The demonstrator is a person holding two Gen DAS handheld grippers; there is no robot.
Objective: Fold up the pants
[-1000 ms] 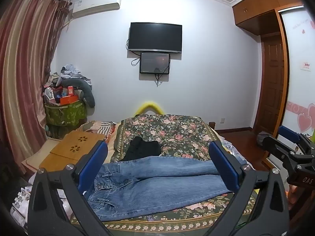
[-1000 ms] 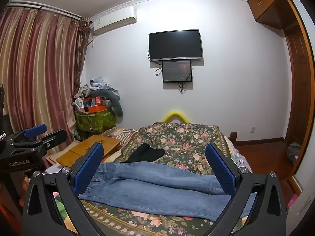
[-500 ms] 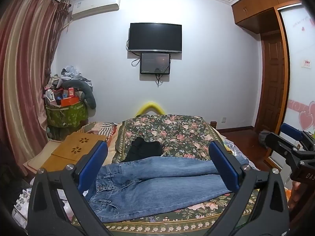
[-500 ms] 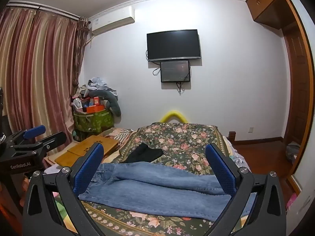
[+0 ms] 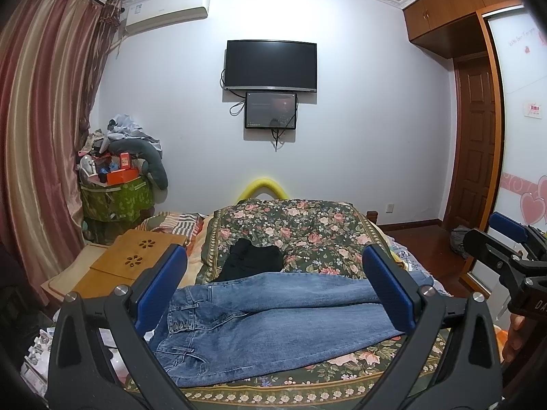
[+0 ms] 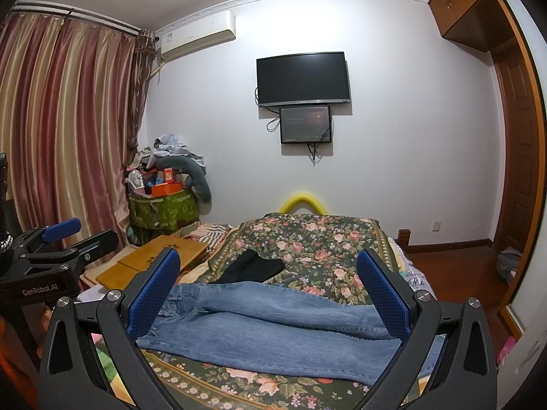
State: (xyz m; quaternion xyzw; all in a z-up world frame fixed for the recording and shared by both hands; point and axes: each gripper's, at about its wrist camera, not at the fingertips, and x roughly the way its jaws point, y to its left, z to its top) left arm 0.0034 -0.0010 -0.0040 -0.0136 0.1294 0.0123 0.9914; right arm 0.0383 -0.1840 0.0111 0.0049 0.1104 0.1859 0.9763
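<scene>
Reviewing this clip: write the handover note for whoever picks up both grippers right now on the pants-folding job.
Left gripper: open, empty, held above the near edge of the bed.
Right gripper: open, empty, likewise clear of the cloth.
Blue jeans lie flat across the floral bedspread, waistband to the left, legs running right, one leg partly over the other. A black garment lies just behind them.
Done: jeans laid out.
Left: no fold is made yet; every fold remains.

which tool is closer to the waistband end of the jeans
Left. The left tool hangs by the waistband of the blue denim jeans; the right tool hangs nearer the leg ends.
</scene>
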